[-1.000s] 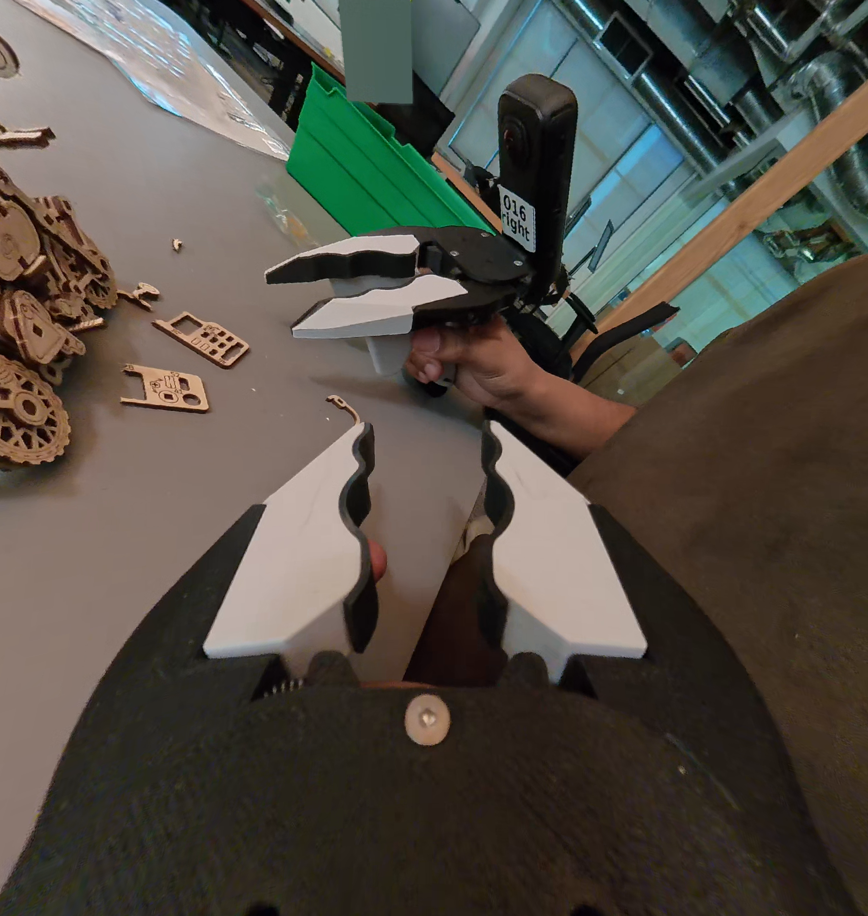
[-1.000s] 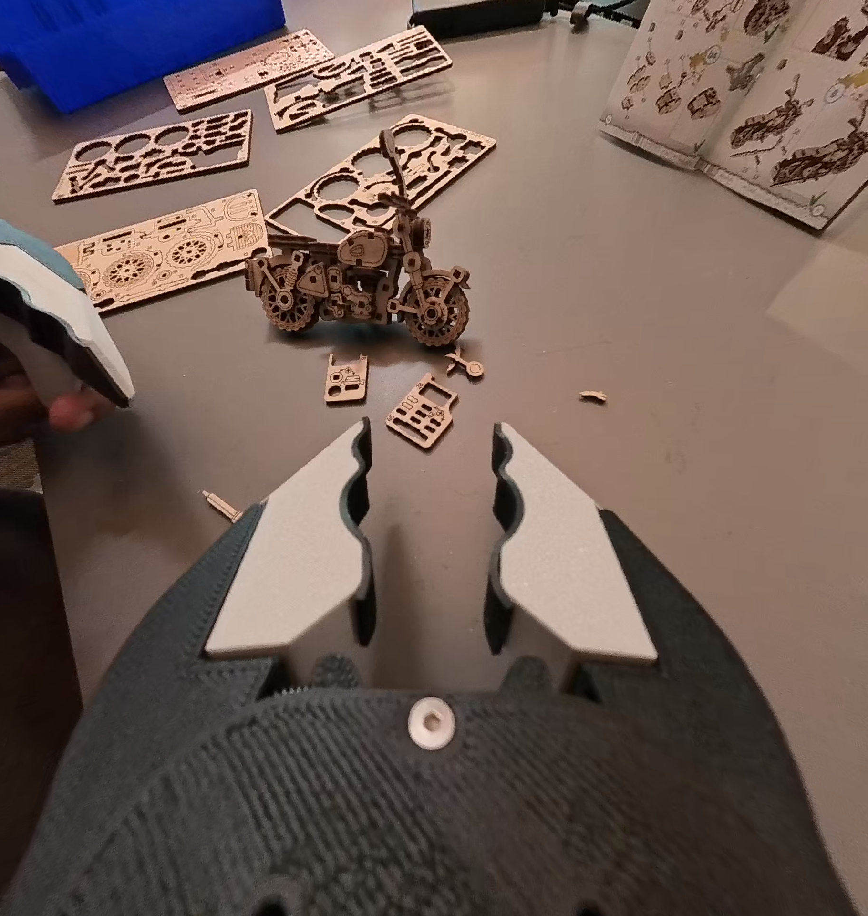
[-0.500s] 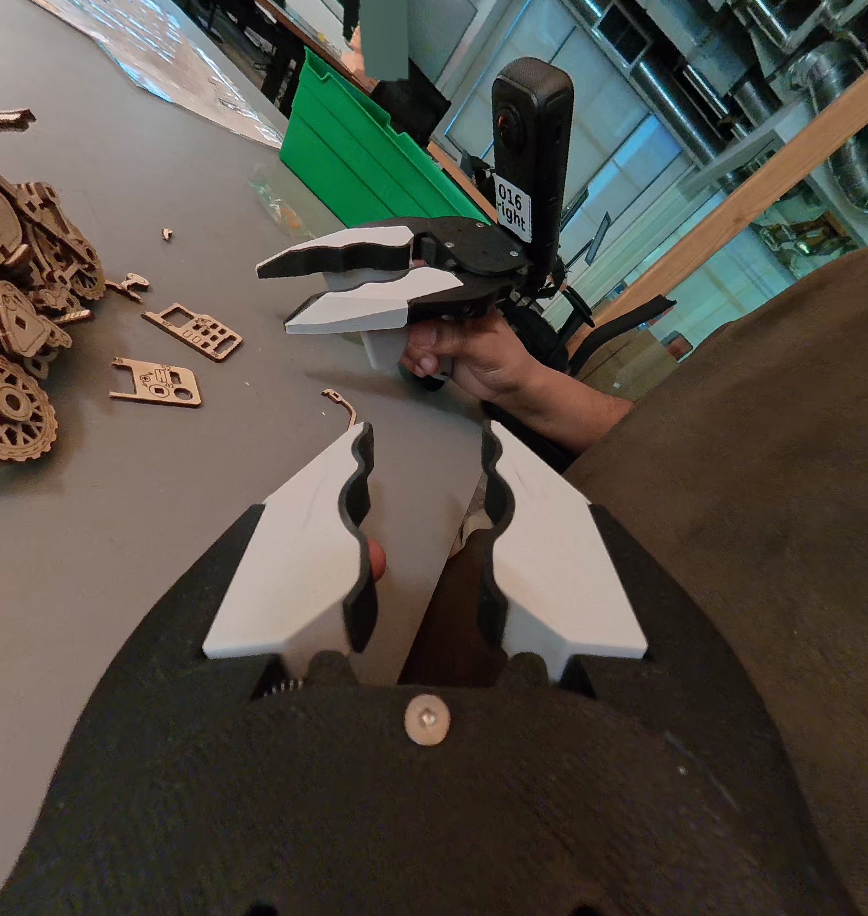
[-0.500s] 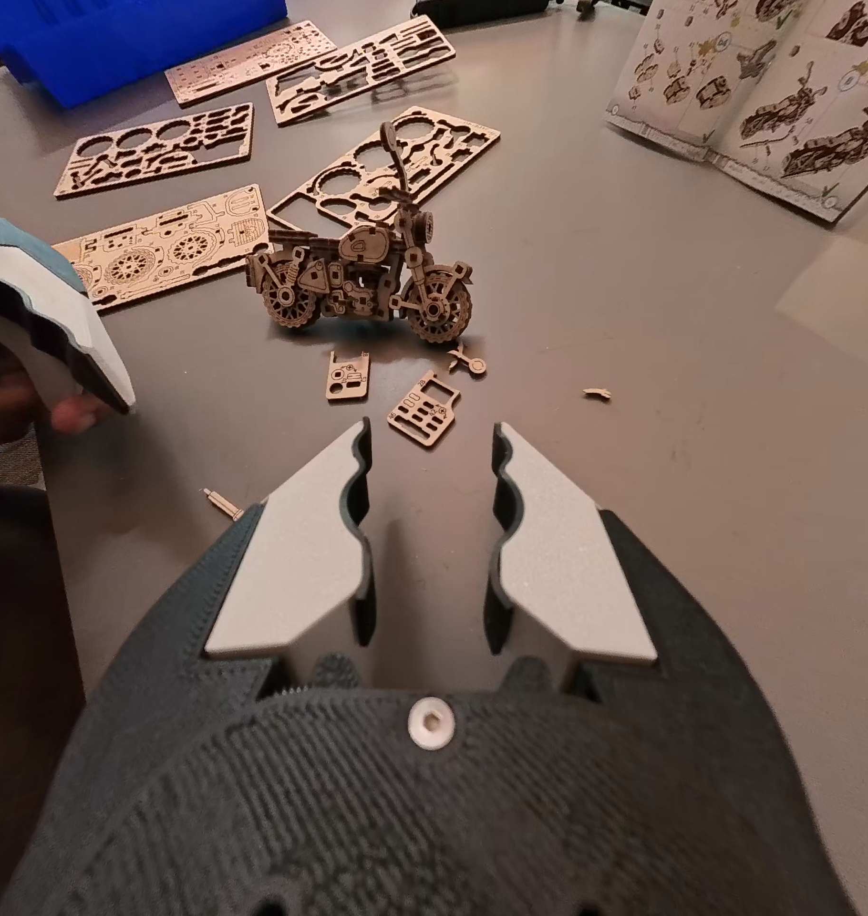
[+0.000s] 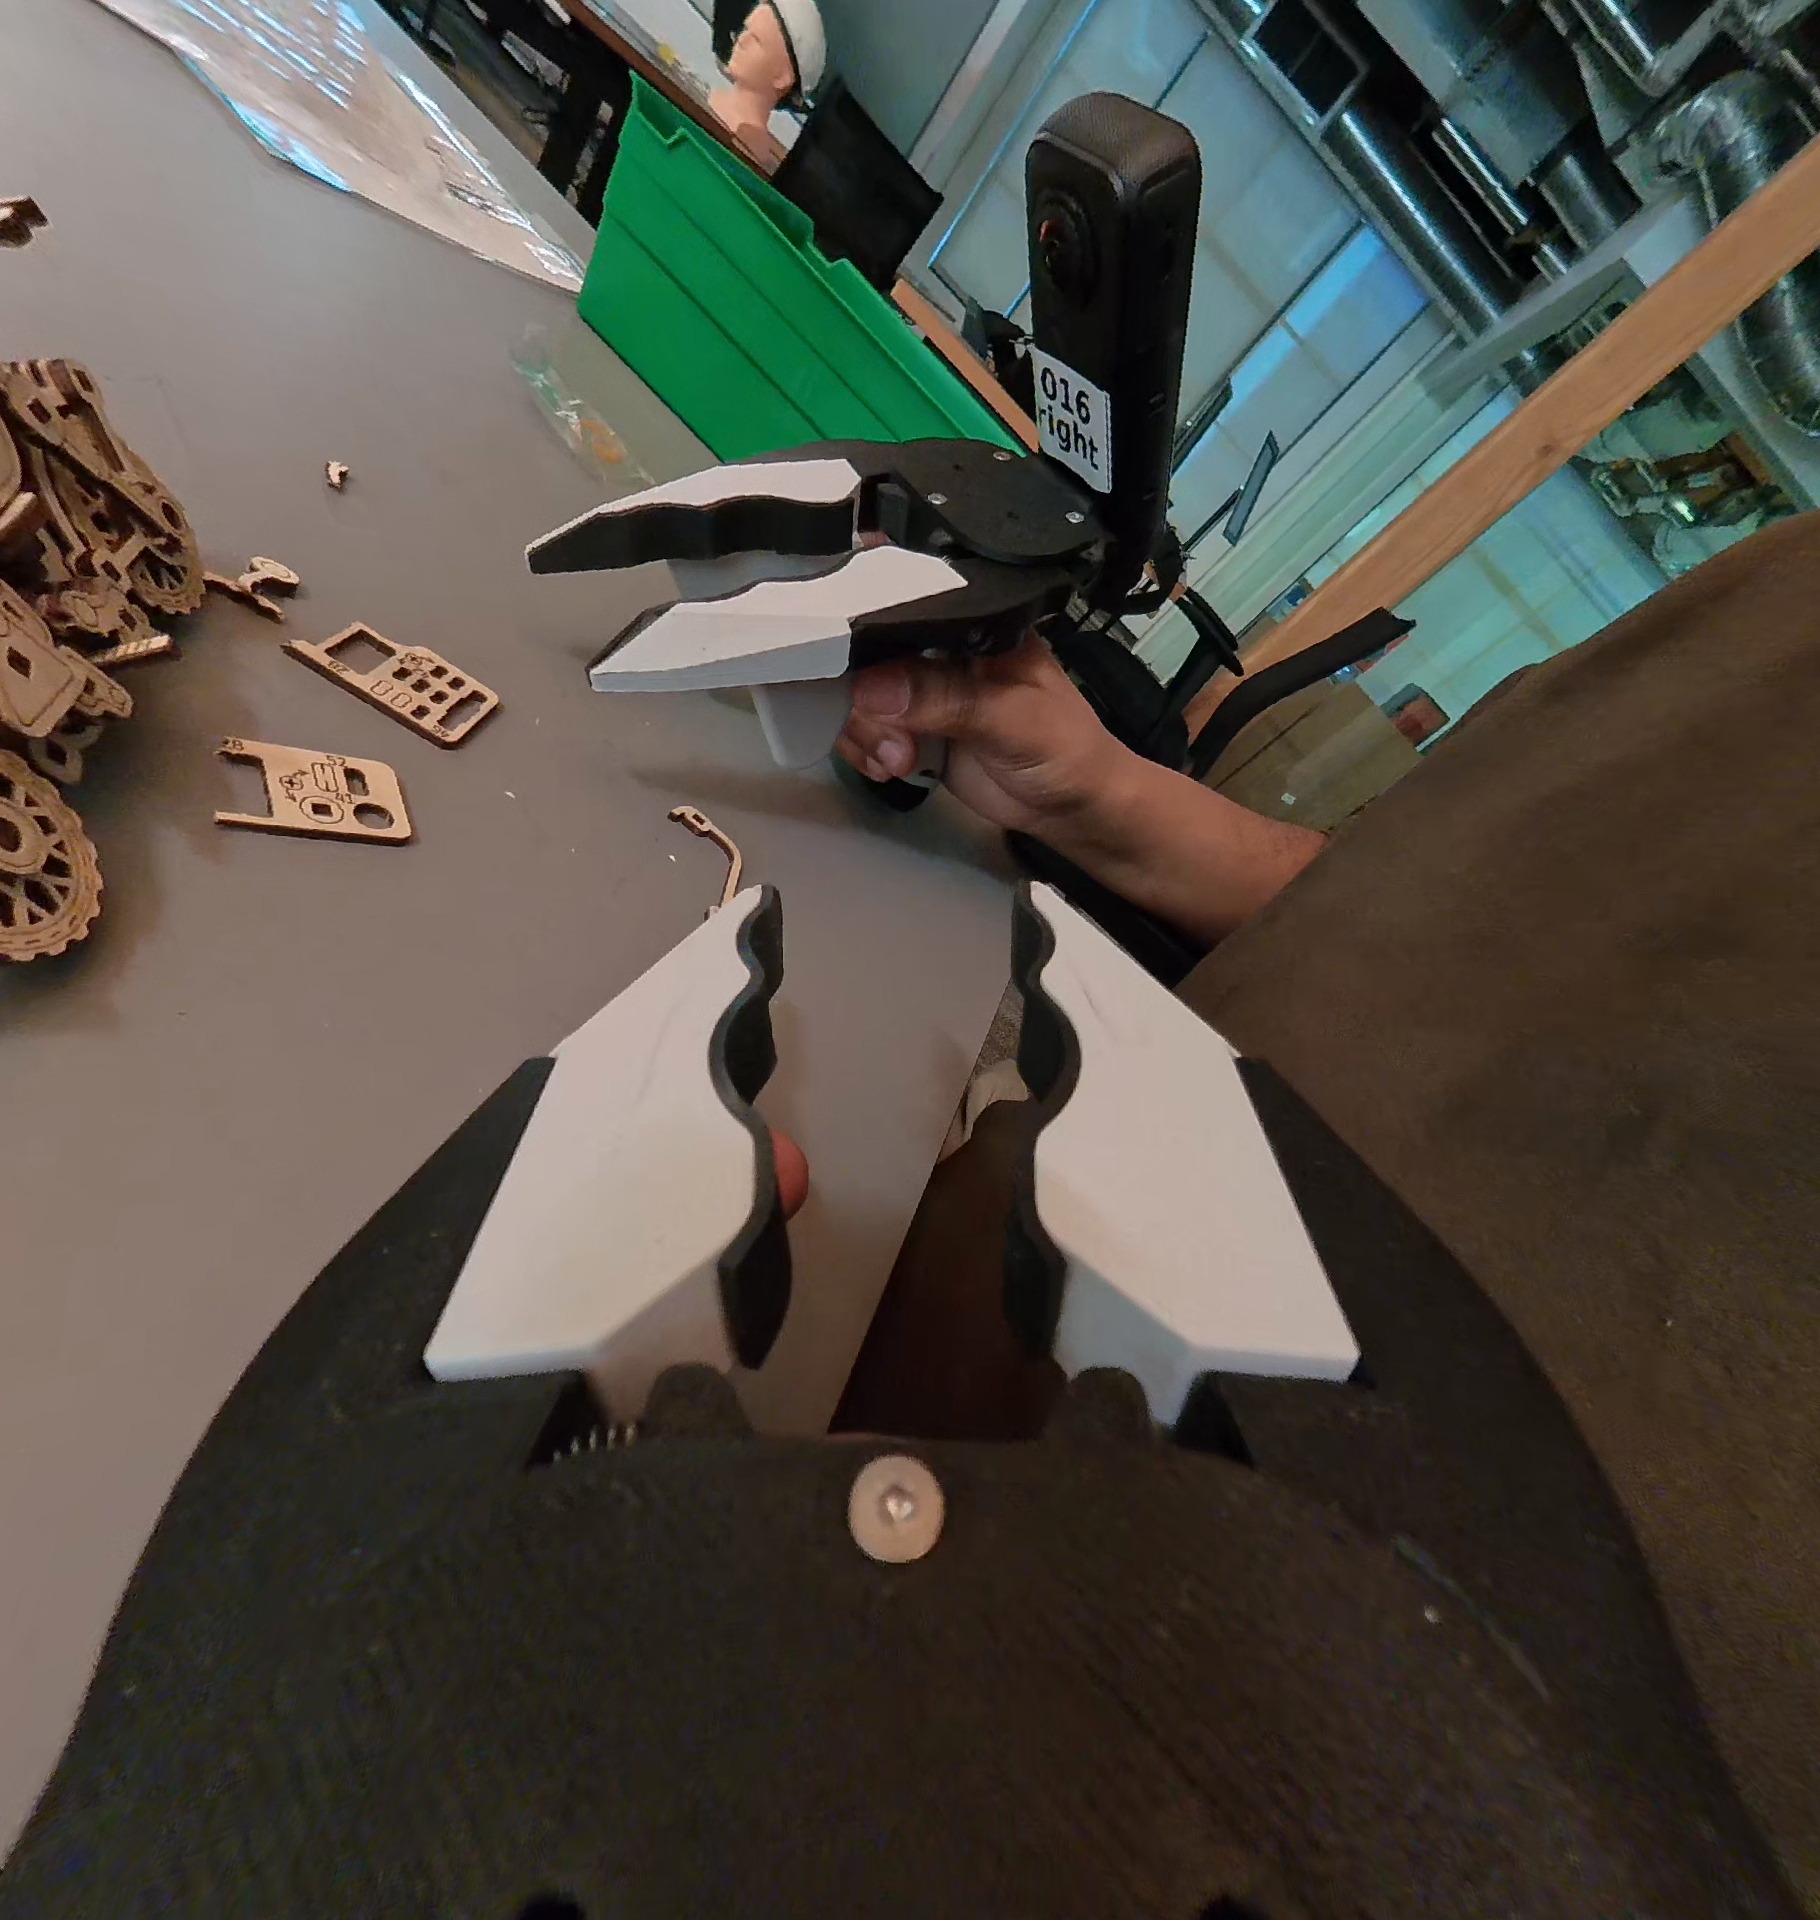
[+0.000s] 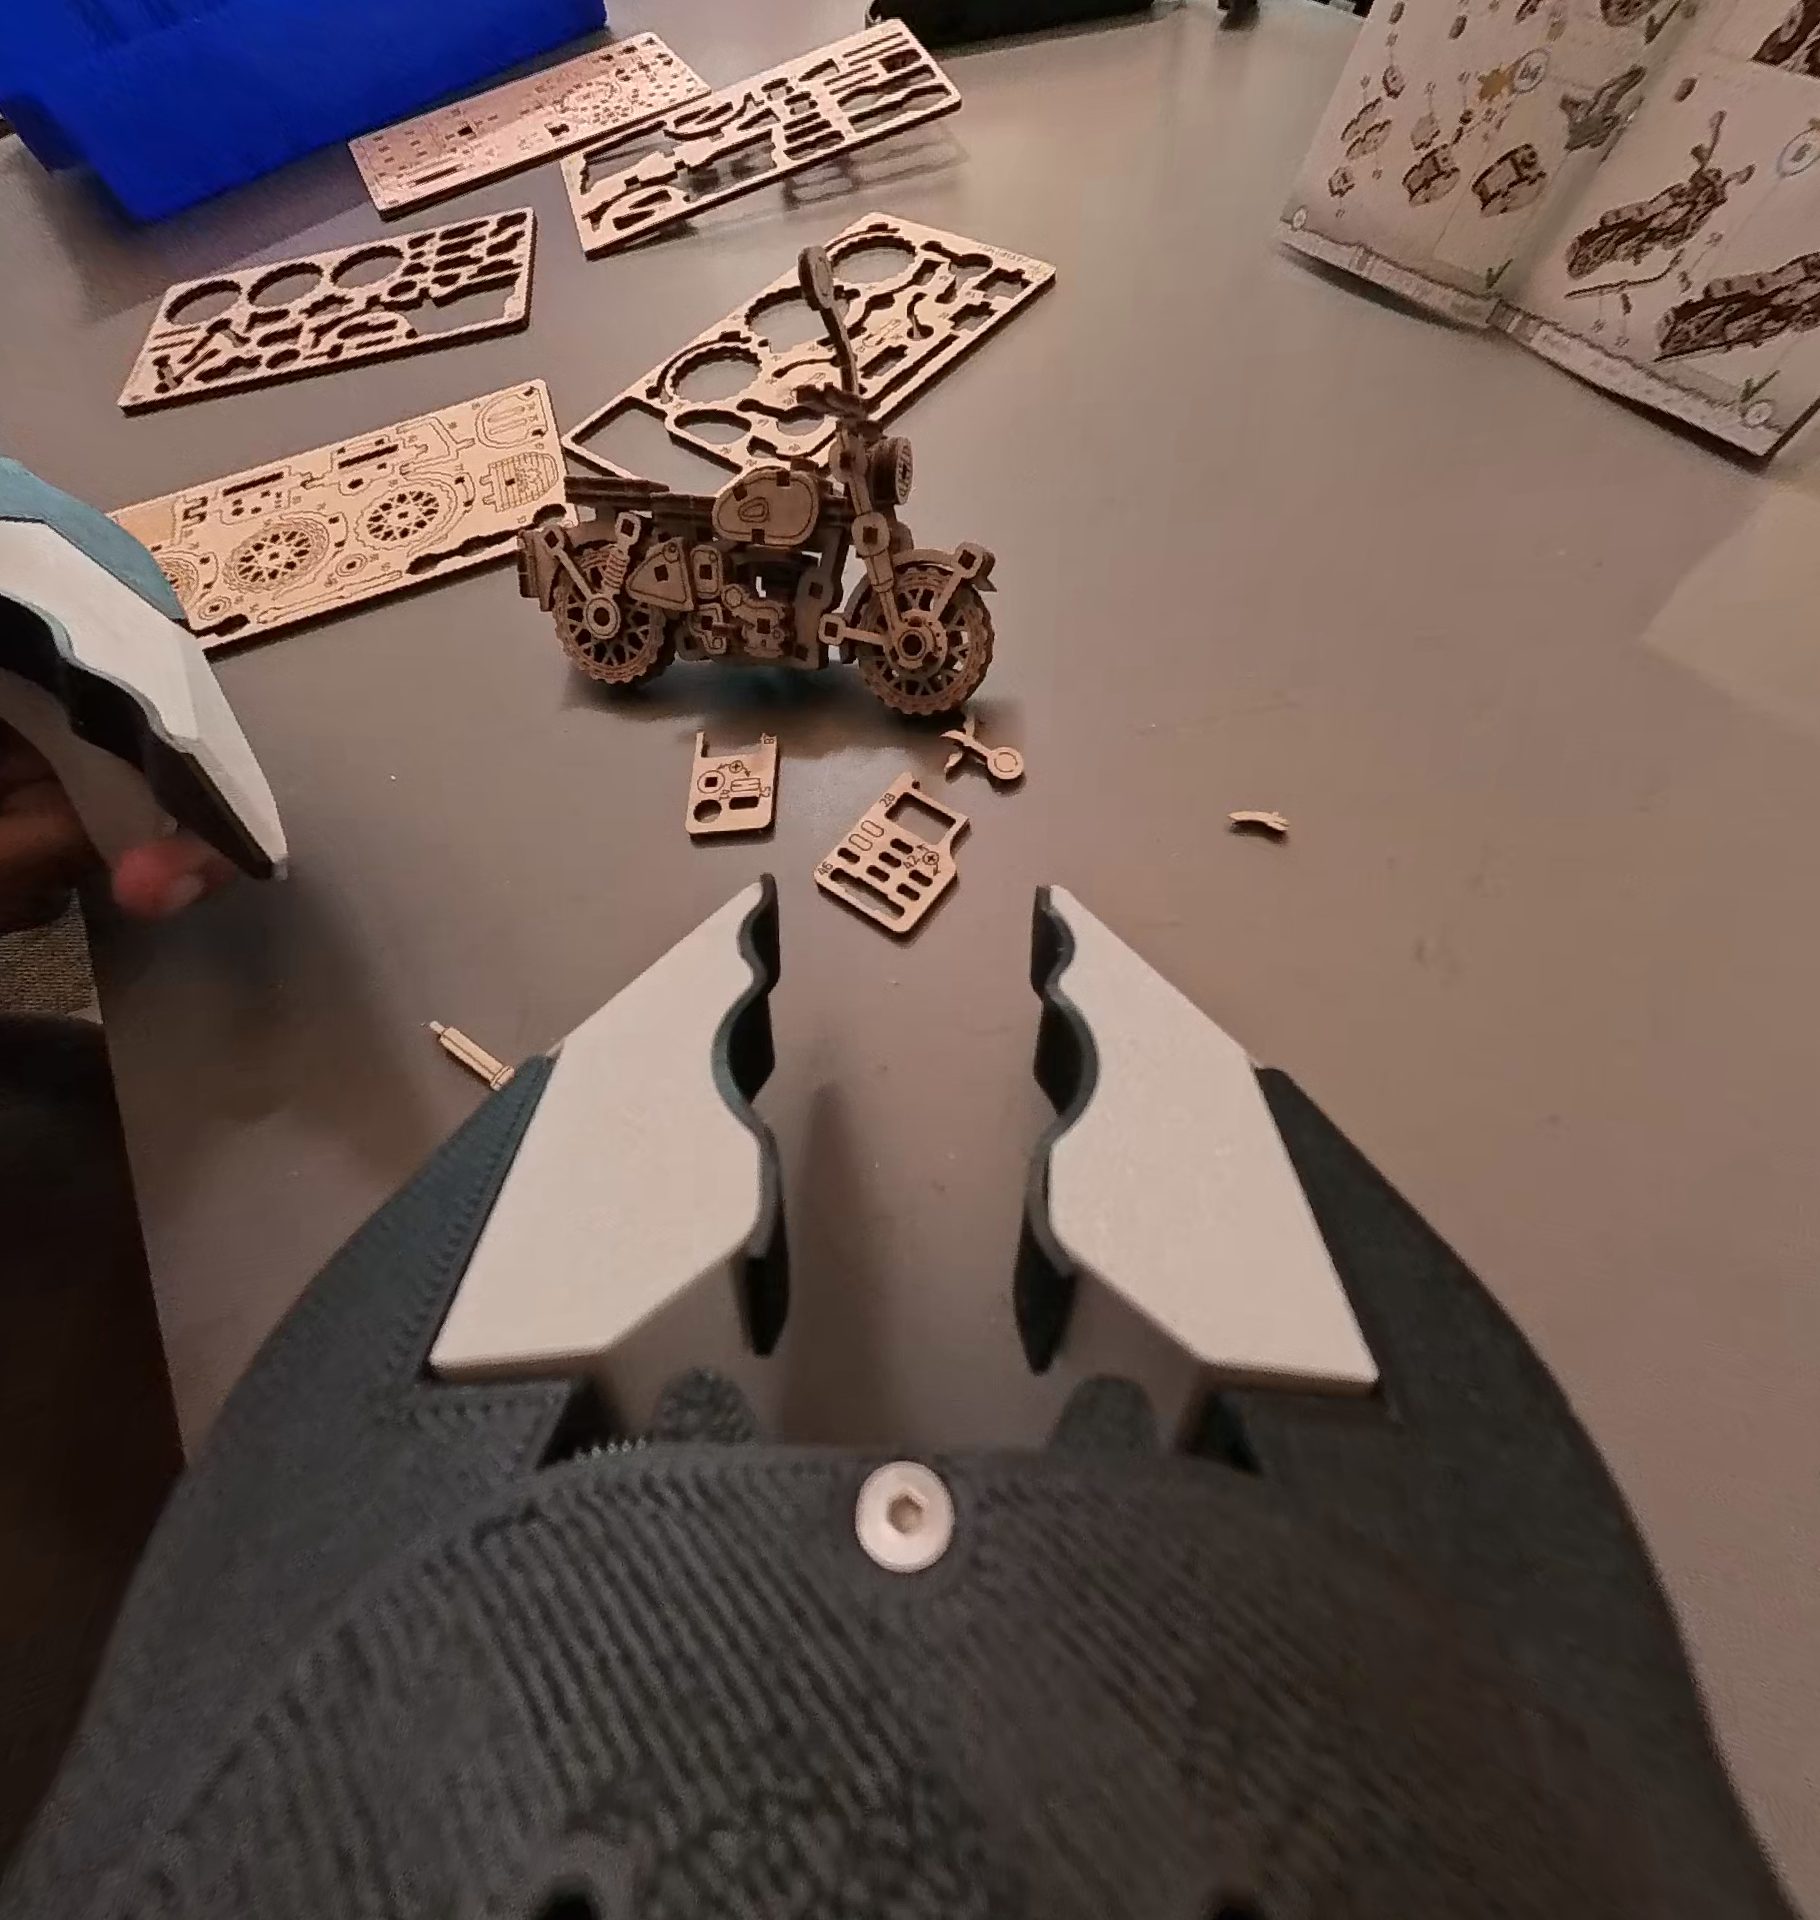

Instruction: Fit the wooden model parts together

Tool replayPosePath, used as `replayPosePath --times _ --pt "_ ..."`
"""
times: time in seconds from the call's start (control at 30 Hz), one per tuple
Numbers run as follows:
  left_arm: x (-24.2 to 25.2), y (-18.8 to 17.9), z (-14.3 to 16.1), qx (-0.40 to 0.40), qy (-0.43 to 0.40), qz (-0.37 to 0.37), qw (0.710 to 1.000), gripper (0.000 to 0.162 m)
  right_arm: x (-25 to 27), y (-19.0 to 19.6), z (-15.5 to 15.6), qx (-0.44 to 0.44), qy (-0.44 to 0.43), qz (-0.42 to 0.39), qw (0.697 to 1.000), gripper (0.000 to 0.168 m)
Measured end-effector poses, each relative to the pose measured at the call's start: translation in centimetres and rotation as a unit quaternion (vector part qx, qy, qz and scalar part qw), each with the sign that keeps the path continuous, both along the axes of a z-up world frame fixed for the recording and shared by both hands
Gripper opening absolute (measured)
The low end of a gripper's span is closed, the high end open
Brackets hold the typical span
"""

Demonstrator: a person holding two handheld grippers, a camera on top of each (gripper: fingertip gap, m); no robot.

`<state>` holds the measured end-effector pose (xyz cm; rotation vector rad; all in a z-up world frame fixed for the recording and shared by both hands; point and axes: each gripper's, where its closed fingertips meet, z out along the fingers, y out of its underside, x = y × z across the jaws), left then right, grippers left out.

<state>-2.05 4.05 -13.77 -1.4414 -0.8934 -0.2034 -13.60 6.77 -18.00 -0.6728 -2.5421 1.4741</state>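
Note:
A wooden motorcycle model (image 6: 771, 587) stands upright on the grey table (image 6: 1353, 831); its wheel and side show at the left edge of the left wrist view (image 5: 12, 665). Two flat cut-out parts lie in front of it: a small plate (image 6: 731, 784) (image 5: 316, 795) and a gridded plate (image 6: 890, 852) (image 5: 392, 683). A tiny keyed piece (image 6: 984, 753) lies by the front wheel. A thin hooked strip (image 5: 714, 847) lies near my left gripper. My right gripper (image 6: 901, 899) is open and empty, just short of the gridded plate. My left gripper (image 5: 890, 904) is open and empty at the table's near edge.
Several punched wooden part sheets (image 6: 334, 312) lie behind the model. An instruction sheet (image 6: 1612, 208) lies at the back right, a blue bin (image 6: 241, 83) at the back left. A green bin (image 5: 740, 312) stands on the far side. A small splinter (image 6: 1259, 821) and a peg (image 6: 470, 1049) lie loose. My right tips are roughly 4 cm from the gridded plate (image 6: 890, 852). It is also in sight in the left wrist view (image 5: 410, 681). From my right tips it is roughly 6 cm to the tiny keyed piece (image 6: 984, 753); from my left, 15 cm. The left camera catches it too, in the left wrist view (image 5: 263, 577).
The left wrist view has drifted right, so the model slid toward its left edge. The right gripper has eased slightly forward toward the loose plates. Both stay open.

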Motion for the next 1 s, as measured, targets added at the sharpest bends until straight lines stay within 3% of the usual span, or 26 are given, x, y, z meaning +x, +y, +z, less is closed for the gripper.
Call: replayPosePath --times 1.0 --pt "0.13 0.10 -0.17 -0.008 0.000 -0.004 1.000 0.041 0.05 -0.04 -0.10 0.001 -0.004 0.002 1.000 0.047"
